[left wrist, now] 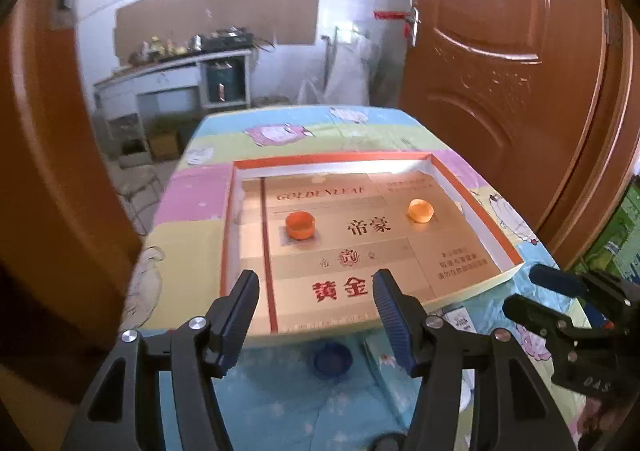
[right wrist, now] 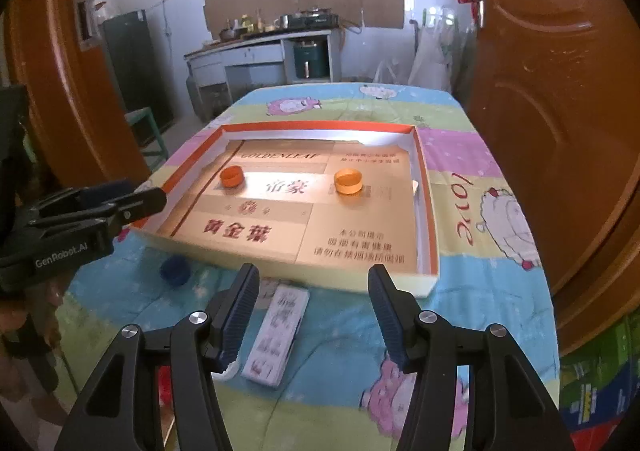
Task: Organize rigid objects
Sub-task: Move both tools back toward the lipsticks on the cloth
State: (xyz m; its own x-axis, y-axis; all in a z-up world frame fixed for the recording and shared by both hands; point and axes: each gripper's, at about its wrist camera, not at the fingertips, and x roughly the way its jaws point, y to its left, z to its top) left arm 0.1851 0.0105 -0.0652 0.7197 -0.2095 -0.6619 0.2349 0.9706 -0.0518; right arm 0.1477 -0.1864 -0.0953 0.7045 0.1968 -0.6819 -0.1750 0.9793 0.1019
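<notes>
A shallow orange-rimmed box tray point(left wrist: 228, 219) point(right wrist: 424, 187) with a gold printed floor lies on the table. In it sit a dark orange cap point(left wrist: 300, 225) point(right wrist: 232, 176) on the left and a lighter orange cap point(left wrist: 420, 210) point(right wrist: 348, 181) on the right. A blue cap point(left wrist: 332, 359) point(right wrist: 175, 269) lies on the cloth in front of the tray, below my open, empty left gripper point(left wrist: 316, 311). A white rectangular pack point(right wrist: 276, 335) lies between the fingers of my open, empty right gripper point(right wrist: 312, 311), which hovers above it.
The table has a pastel cartoon-sheep cloth point(right wrist: 500, 219). Brown wooden doors point(left wrist: 520, 91) stand close on the right and left. A counter with kitchenware point(right wrist: 272, 39) is at the far wall. The right gripper shows in the left wrist view point(left wrist: 560, 299).
</notes>
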